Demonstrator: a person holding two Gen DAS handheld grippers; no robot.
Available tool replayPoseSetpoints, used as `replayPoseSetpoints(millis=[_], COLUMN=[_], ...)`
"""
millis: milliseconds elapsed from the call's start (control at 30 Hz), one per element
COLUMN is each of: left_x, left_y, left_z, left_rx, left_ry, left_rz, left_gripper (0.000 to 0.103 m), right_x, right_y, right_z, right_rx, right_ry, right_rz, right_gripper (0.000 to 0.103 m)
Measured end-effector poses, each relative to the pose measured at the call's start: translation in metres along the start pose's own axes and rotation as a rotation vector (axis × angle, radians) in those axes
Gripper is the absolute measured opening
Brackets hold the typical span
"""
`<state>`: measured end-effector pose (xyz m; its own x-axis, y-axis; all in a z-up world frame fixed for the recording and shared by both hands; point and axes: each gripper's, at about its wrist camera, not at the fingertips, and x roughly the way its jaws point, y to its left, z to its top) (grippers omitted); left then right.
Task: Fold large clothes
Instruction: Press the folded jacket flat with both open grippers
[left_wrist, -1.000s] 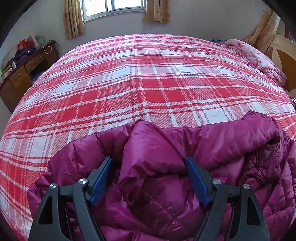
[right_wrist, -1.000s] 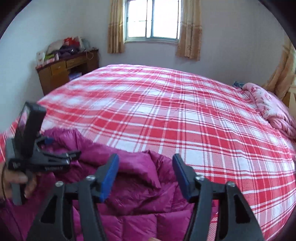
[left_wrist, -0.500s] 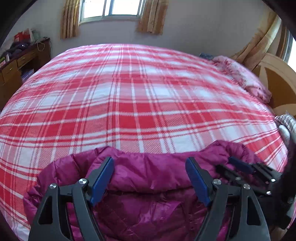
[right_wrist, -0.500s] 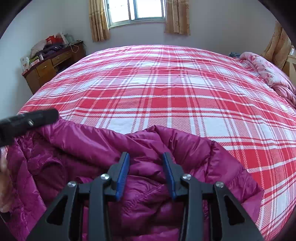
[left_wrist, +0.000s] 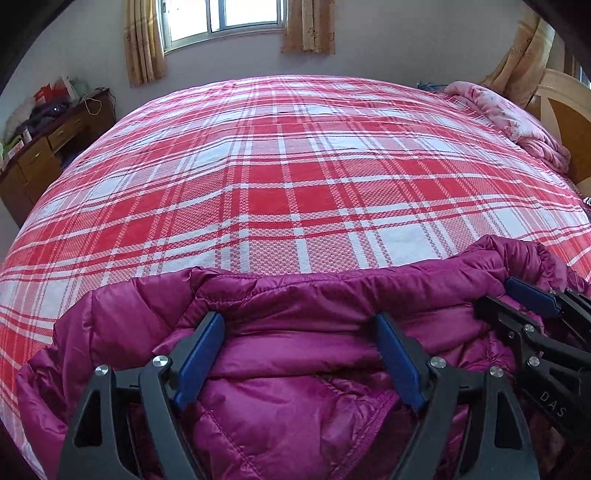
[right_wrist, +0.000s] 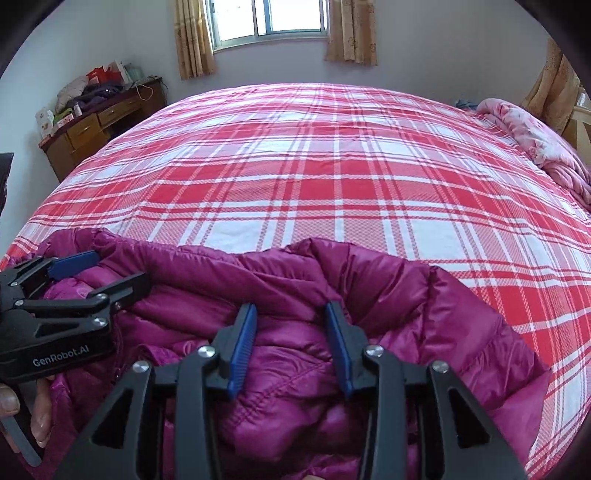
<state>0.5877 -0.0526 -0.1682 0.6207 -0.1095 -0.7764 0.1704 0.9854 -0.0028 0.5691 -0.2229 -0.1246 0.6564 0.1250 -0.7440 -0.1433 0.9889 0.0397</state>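
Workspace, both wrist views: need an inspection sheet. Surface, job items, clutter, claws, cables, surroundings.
Surface: bed under a red and white plaid cover, smooth.
Job's things: one magenta puffer jacket, bunched at the near edge, not yet folded flat.
Clutter: crumpled pink blanket at the far right by the headboard.
Claws: left claw wide open over the jacket, pads not pressing. Right claw has just been closing; a ridge of jacket lies between its pads, contact unclear.
Cables: a light cord on the wooden desk; none on the bed.
Surroundings: window with tan curtains, desk piled with items, part of a hand on the left claw's handle.
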Motion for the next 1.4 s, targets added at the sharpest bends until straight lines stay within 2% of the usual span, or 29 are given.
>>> replayPoseSetpoints(millis=[500, 1400], left_x=[0.001, 0.005], left_y=[-0.004, -0.01], left_z=[0.0, 0.001], left_rx=[0.02, 0.05], left_ry=[0.001, 0.002], left_rz=[0.024, 0.06], left_gripper=[0.085, 0.087], right_x=[0.003, 0.006], right_y=[-0.002, 0.012], right_z=[0.0, 0.002], right_rx=[0.007, -0.061], right_ry=[0.01, 0.026], right_rz=[-0.01, -0.097], right_gripper=[0.042, 0.042])
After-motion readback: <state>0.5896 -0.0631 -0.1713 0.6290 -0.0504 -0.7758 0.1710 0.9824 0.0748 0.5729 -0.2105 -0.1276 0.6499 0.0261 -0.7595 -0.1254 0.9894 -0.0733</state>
